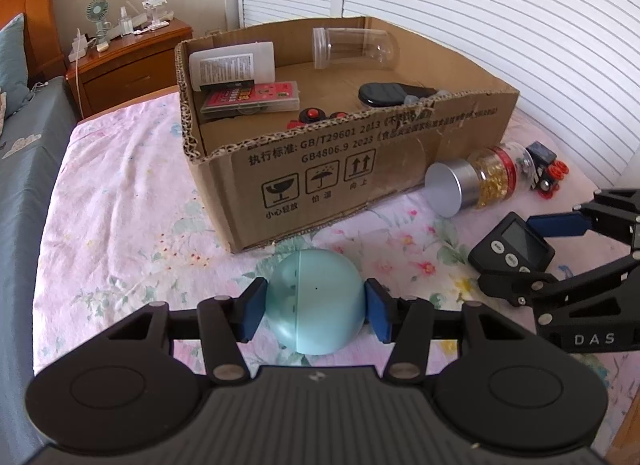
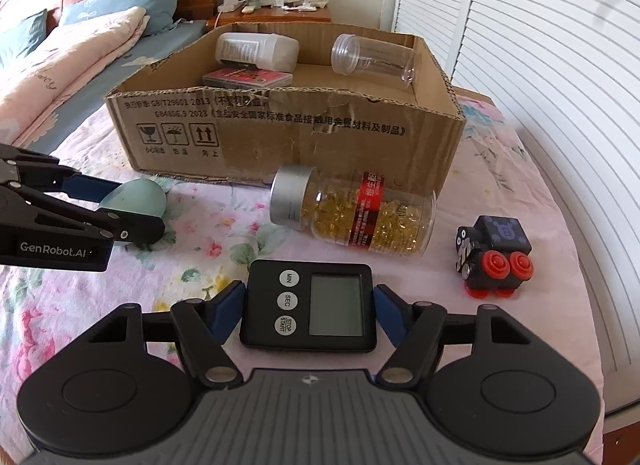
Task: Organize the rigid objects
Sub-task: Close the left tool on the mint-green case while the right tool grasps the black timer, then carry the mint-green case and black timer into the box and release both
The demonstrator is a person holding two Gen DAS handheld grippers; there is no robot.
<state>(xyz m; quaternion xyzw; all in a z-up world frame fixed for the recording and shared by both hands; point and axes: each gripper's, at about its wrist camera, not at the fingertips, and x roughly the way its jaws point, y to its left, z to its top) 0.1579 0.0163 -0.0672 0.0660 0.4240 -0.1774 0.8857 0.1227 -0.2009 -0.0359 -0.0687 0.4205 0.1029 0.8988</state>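
Now, left gripper (image 1: 316, 307): clamped on a pale blue egg-shaped case (image 1: 318, 301), blue pads touching both its sides, at 6 o'clock of the cardboard box (image 1: 360, 169) in the left wrist view.
Right gripper (image 2: 310, 307): gripping a black digital timer (image 2: 310, 307) by its two side edges, screen facing up, buttons marked MIN, SEC, STOP/START.
Cardboard box: sits open-topped on the floral bedsheet (image 1: 120, 185), at 12 o'clock of both grippers.
Inside the box: a white bottle (image 2: 258, 50) lying on its side at the far left; a red flat case (image 2: 246, 78) just in front of it; a clear plastic jar (image 2: 374, 59) lying at the far right; a black oval item (image 1: 386, 94) near the front wall, seen from the left wrist.
Capsule bottle (image 2: 360, 217): lies on its side on the sheet with a silver cap, just outside the box front, at 1 o'clock of the timer.
Toy train (image 2: 494, 257): black with red wheels, at 3 o'clock of the capsule bottle, apart from it.
Nightstand (image 1: 132, 61): wooden, beyond the bed at 10 o'clock of the box, with a small green fan (image 1: 98, 13).
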